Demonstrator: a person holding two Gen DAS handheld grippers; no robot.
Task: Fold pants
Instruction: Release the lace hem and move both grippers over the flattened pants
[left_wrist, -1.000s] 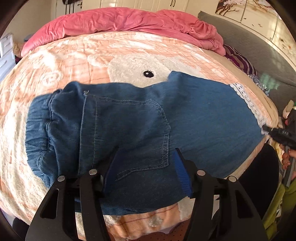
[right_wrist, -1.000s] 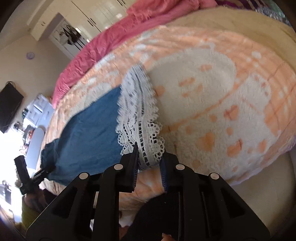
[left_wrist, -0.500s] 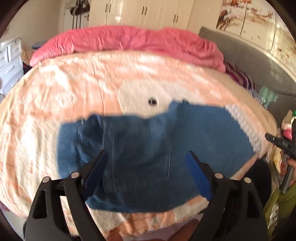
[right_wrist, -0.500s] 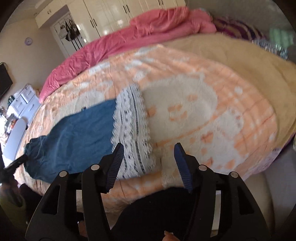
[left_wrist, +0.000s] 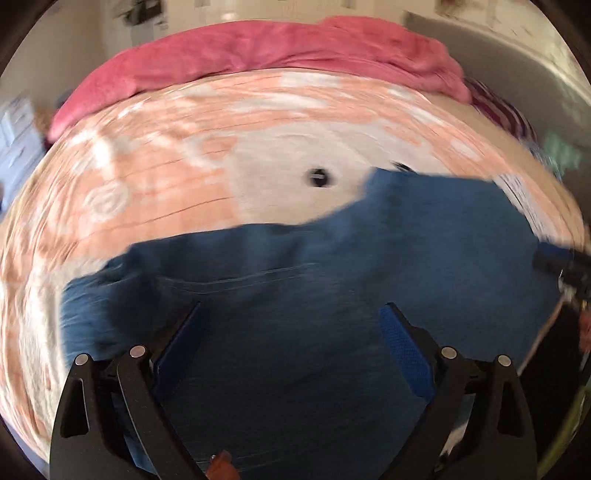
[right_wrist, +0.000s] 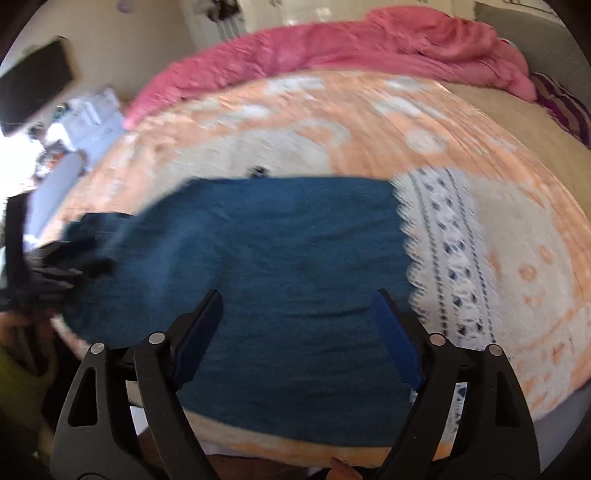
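Note:
Blue denim pants (left_wrist: 332, 280) lie flat across the near edge of the bed, waist to the left, white lace hem (right_wrist: 450, 258) to the right. My left gripper (left_wrist: 291, 332) is open and empty over the pocket area near the waist. My right gripper (right_wrist: 295, 317) is open and empty over the leg (right_wrist: 280, 240), just left of the lace hem. The right gripper also shows at the right edge of the left wrist view (left_wrist: 557, 262). Both views are motion-blurred.
The pants lie on a peach and white fleece blanket (left_wrist: 184, 166) covering the bed. A crumpled pink duvet (left_wrist: 258, 51) lies along the far side. A grey headboard (left_wrist: 498, 66) is at the right. White drawers (right_wrist: 92, 122) stand left of the bed.
Both grippers have opened wide. The right let go of the lace hem and swung left over the leg. The left moved closer over the pants.

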